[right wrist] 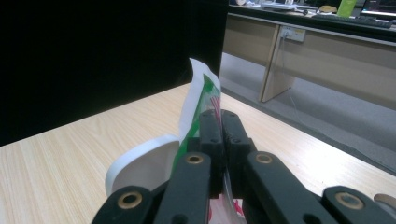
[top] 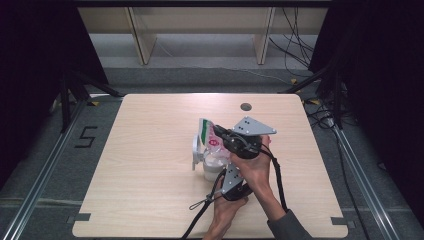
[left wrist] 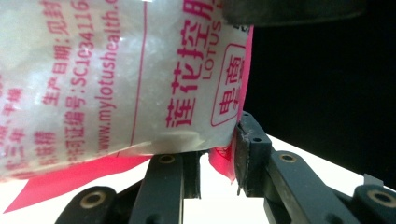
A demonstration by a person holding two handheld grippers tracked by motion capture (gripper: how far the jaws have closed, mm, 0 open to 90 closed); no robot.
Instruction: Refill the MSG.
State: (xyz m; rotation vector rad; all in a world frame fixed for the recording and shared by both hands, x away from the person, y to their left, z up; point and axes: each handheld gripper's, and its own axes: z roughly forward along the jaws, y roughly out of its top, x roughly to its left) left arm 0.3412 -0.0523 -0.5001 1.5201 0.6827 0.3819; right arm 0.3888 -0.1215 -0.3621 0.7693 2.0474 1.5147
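Observation:
A clear bag (top: 209, 136) of white crystals with red and green print is held tilted above a white cup (top: 211, 169) at the table's middle. My right gripper (top: 219, 133) is shut on the bag's upper edge; the right gripper view has its jaws pinched on the green-and-white strip (right wrist: 198, 93) at the gripper (right wrist: 222, 126), with the cup's rim (right wrist: 140, 161) just left. My left gripper (top: 221, 169) comes up from below. In its own view the bag (left wrist: 116, 79) looms close, and its red lower corner sits between the jaws of the gripper (left wrist: 219, 163).
The light wooden table (top: 150, 165) has a round cable hole (top: 245, 106) near its far edge. Desk legs (top: 142, 42) and loose cables (top: 295, 45) lie on the floor beyond. Both hands come in from the front edge at the right of centre.

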